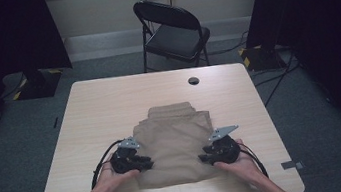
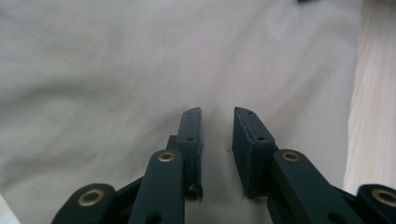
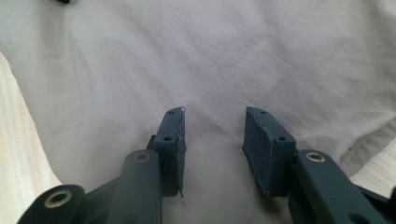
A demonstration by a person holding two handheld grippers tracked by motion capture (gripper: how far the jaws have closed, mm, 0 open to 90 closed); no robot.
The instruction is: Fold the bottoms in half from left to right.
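Cloth (image 1: 175, 143) folded tan, near your edge of the table (image 1: 108, 99), your left gripper (image 1: 143, 163) at its left edge, right gripper (image 1: 204, 159) at its right edge, both parted, nothing clamped, bare wood beyond the cloth.

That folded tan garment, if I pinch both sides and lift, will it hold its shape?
Probably not. The folded tan garment shows soft creases and stacked layers, so it will likely sag and unfold. It looks light. On the smooth wooden table it may slide when pushed.
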